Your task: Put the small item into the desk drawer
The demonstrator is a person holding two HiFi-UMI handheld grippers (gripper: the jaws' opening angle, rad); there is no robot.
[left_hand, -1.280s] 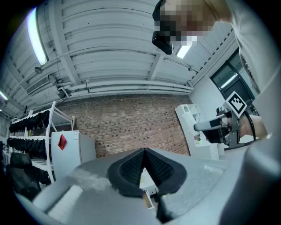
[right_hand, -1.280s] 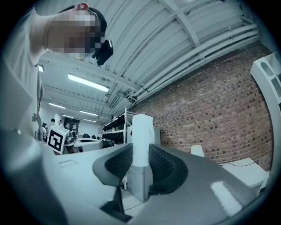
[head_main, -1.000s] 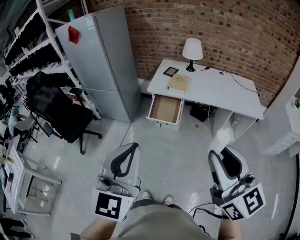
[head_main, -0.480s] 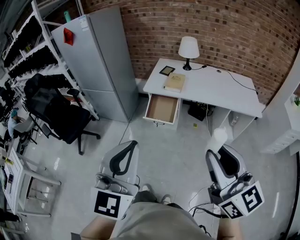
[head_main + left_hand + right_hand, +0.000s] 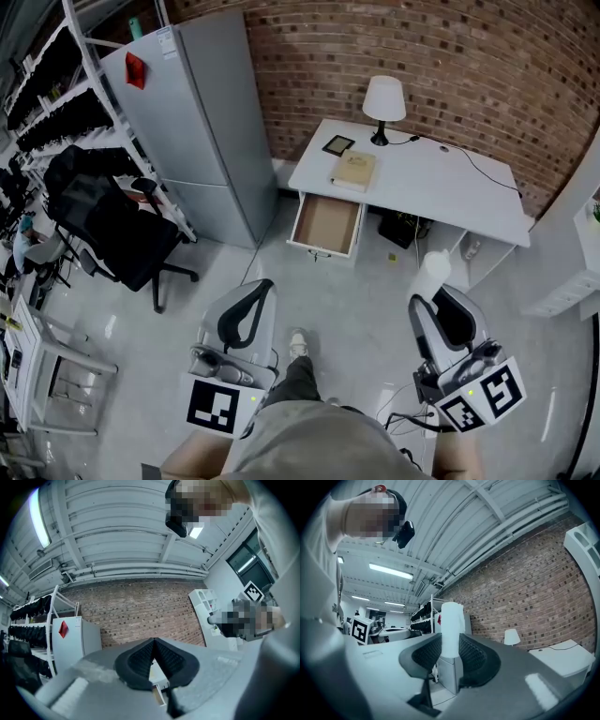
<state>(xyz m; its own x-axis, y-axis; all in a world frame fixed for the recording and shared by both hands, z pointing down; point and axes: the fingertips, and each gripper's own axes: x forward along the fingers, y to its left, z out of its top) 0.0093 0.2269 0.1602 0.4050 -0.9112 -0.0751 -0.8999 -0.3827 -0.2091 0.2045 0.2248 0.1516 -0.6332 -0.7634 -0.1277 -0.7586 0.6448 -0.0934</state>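
A small white cylinder [image 5: 432,269] stands upright between the black pads of my right gripper [image 5: 430,292], which is shut on it; in the right gripper view the cylinder [image 5: 451,627] rises above the right gripper [image 5: 451,654]. My left gripper [image 5: 261,289] is at the lower left, shut and empty; in the left gripper view the pads of the left gripper [image 5: 153,644] meet at their tips. The desk drawer [image 5: 325,225] hangs open and bare under the left end of the white desk [image 5: 431,187], well ahead of both grippers.
On the desk are a lamp [image 5: 383,101], a tan book [image 5: 354,171] and a small dark frame [image 5: 338,144]. A grey fridge [image 5: 202,122] stands left of the desk, a black office chair [image 5: 112,220] farther left, a white shelf unit [image 5: 562,277] at the right.
One of the person's feet has stepped forward on the floor. Both grippers keep their places in the view, the right one still holding the white cylinder.
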